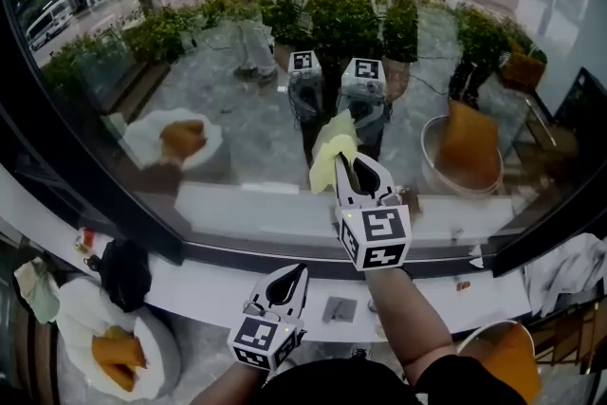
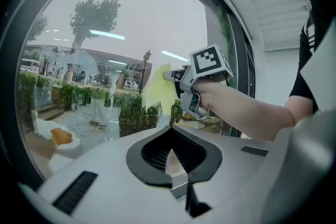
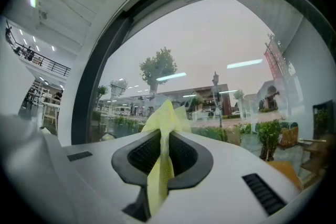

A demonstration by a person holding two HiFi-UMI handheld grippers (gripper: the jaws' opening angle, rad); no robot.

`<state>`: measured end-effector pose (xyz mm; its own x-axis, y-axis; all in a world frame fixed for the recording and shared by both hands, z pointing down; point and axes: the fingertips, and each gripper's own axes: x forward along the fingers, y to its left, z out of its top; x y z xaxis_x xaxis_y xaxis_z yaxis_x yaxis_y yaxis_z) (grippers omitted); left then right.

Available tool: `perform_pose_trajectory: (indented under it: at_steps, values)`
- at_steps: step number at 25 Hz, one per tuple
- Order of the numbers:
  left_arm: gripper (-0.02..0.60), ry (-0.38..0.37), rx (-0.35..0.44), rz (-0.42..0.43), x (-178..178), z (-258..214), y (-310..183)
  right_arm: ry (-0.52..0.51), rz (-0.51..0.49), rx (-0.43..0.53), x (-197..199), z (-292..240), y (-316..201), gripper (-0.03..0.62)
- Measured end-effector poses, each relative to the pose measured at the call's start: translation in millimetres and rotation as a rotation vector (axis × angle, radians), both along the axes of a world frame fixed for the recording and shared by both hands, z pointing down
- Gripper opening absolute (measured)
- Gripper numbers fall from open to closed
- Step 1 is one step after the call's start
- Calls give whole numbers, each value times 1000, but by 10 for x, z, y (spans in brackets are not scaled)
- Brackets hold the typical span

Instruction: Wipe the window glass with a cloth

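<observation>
My right gripper (image 1: 352, 174) is clamped shut on the yellow cloth (image 1: 331, 153). The fabric is pinched between the jaws, with a bunch sticking out past the tips and a tail hanging back toward me. That forearm is stretched up and forward from the lower right, wrist pretty much straight, so the cloth looks pressed right up against the window glass (image 1: 237, 123) and meets its own reflection there. My left gripper (image 1: 287, 281) is just hanging low near my body, tips aimed up at the white sill (image 1: 204, 289), jaws closed together with nothing in them. As for containers, there's a white plate (image 1: 78, 310) down at my lower left with an orange-brown lump (image 1: 118, 358) on it, can't tell what that is. At lower right there's a pale tub (image 1: 472, 338) holding something orange (image 1: 510, 359) too.
</observation>
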<state>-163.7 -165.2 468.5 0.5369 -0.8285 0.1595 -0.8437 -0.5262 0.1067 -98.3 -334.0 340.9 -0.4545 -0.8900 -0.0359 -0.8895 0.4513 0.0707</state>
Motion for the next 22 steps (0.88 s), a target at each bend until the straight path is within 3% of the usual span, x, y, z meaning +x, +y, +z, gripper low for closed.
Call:
perform_pose_trajectory:
  at_steps: [16,22]
  values:
    - [8,-20,7,12,228,-53,-8,23,-22,9,178,-20,9,52]
    - [8,-41,11,33,834,-80,-47,13,-8,13,854,-18,-15,52]
